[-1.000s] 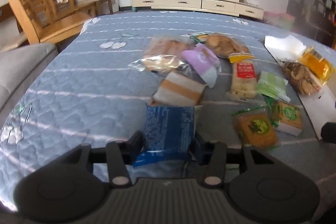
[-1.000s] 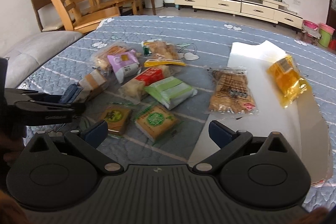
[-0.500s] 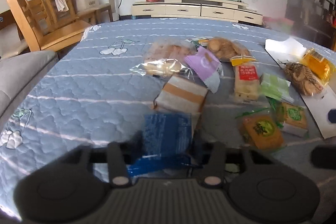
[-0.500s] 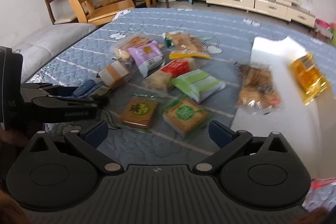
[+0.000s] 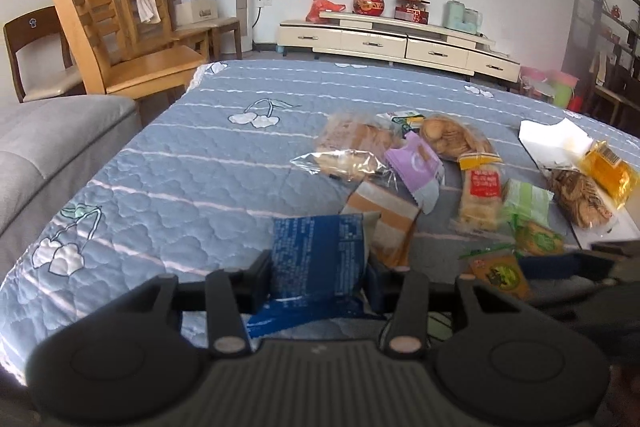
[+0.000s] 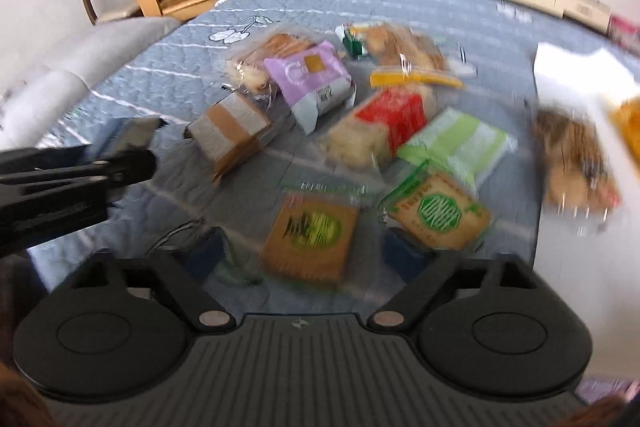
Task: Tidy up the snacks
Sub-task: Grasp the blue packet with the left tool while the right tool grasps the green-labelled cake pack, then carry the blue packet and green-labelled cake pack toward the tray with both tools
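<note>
My left gripper [image 5: 318, 275] is shut on a blue snack packet [image 5: 318, 251], held just over the blue quilt [image 5: 180, 167]. From the right wrist view it shows at the left edge as the left gripper [image 6: 132, 147], with the blue packet [image 6: 120, 129] in it. My right gripper [image 6: 304, 253] hangs low over the pile, its jaws closing. An orange packet with a green round logo [image 6: 312, 231] lies between its fingers, and the pads stand clear of it. A similar green-logo packet [image 6: 436, 211] lies just right of it.
Behind lie a brown-striped packet [image 6: 232, 131], a purple packet [image 6: 312, 79], a red-label cracker pack [image 6: 384, 123] and a light green pack [image 6: 456, 143]. A white tray [image 6: 568, 67] at the right holds a biscuit bag [image 6: 572, 159]. Wooden chairs [image 5: 120, 39] and a grey sofa [image 5: 40, 147] stand left.
My right gripper has swung left and down onto the pile, its jaws narrowing around the orange packet. The left gripper keeps its hold on the blue packet and has hardly moved.
</note>
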Tool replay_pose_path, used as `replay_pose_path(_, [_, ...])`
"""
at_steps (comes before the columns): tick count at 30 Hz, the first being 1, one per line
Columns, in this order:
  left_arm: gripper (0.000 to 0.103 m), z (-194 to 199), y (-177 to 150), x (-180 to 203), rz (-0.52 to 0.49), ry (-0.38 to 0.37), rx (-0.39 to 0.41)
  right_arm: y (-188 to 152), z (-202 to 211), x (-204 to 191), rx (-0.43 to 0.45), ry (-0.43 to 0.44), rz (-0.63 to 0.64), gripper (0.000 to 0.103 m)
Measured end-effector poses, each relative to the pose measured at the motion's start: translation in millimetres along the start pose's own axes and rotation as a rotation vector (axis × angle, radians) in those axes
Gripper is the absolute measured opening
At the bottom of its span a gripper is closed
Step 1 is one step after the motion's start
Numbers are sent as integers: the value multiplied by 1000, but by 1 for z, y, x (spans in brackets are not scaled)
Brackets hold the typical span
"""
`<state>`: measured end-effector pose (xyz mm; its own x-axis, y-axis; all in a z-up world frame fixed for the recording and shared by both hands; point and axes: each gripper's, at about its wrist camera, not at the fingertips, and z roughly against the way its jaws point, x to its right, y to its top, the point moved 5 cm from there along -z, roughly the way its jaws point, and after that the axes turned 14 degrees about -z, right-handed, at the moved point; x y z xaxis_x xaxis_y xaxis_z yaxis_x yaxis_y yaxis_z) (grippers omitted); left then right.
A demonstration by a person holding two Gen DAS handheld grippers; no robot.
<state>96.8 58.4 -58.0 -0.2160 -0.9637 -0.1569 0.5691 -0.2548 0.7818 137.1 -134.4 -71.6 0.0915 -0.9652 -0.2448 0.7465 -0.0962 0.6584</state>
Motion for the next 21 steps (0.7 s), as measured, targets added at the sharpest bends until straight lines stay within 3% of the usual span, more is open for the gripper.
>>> replay_pose_path(1, [45,1,0,1,-2,0,2,1,-1,-1,14,-20,18,80])
replay_pose_path(2, [45,1,0,2,-4,-1,4,3,-2,-1,31,-40,39,62])
replay_pose_path(3, [45,1,0,2,-3,-2,5,4,-1,0,37,-39,48,55])
replay_pose_path(13, [45,12,0,-2,13,4,26,-15,37,-10,98,50,160,54])
replay_pose_path(21, [45,27,8,9,-8,9,61,-3,68,-8,179,49,121,54])
